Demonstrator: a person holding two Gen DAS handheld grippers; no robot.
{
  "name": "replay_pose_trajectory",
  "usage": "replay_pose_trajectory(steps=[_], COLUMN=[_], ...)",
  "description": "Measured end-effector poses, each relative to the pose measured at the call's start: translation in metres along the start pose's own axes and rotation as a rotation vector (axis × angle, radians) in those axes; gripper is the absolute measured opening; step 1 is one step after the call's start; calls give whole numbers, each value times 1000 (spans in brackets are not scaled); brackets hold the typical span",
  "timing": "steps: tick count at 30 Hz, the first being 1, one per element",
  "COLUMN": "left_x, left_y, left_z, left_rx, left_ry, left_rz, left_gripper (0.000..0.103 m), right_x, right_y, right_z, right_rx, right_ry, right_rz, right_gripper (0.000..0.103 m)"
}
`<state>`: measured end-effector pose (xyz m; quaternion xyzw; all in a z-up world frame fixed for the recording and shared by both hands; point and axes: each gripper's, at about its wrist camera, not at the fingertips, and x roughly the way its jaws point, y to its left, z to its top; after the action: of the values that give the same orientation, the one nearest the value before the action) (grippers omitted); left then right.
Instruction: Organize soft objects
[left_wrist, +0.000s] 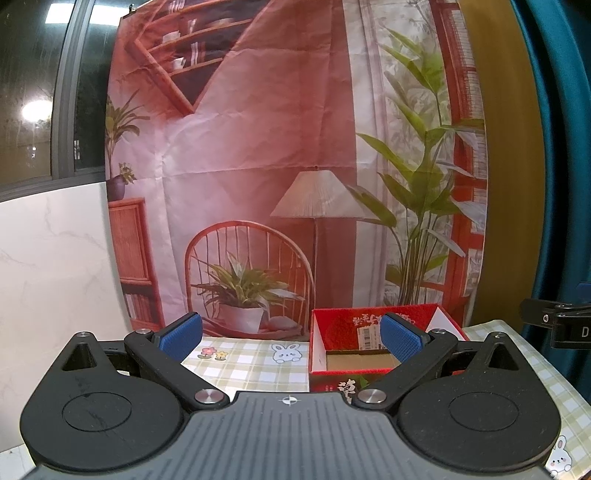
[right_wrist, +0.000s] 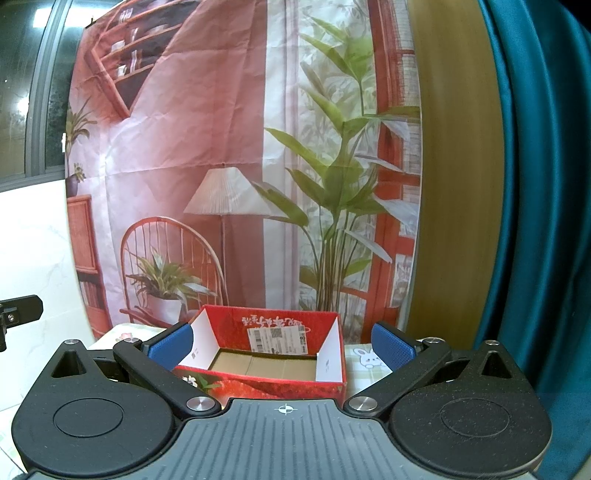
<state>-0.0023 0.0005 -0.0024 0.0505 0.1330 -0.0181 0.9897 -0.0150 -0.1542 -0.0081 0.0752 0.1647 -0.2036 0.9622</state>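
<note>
Left gripper (left_wrist: 291, 338) spread wide, blue pads (left_wrist: 183, 336) far apart, grasping nothing, held above the counter (left_wrist: 251, 365) with its checked green cloth and bunny print. Right gripper (right_wrist: 282, 347) likewise spread wide and empty-handed, pads (right_wrist: 171, 347) flanking the near corners of the red box (right_wrist: 280, 328) without visibly touching it. Red box standing open on the counter toward the back, just in front of the printed backdrop (left_wrist: 258, 147); white inner side walls, a barcode label (right_wrist: 277, 340) on the inner back wall, bare brown cardboard floor showing, no contents visible in either view. In the left wrist view, same red box (left_wrist: 332, 328) lying ahead and to the right, partly behind the right-hand pad. No soft objects in sight in either view, so their whereabouts cannot be told. At the right edge of the left wrist view, a black piece of the other gripper (left_wrist: 557, 321) poking in; teal curtain (right_wrist: 535, 184) hanging to the right.
</note>
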Motion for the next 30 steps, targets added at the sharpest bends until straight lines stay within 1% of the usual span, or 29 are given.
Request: replay_pose_trajectory(steps=[30], left_x=[2], left_y=[-1], left_z=[-1], left_rx=[-4], left_ry=[13], left_rz=[-12], left_gripper=[103], right_x=[1], right_y=[0], right_z=[-1], right_rx=[0], right_ry=[6], right_rz=[2], right_gripper=[103])
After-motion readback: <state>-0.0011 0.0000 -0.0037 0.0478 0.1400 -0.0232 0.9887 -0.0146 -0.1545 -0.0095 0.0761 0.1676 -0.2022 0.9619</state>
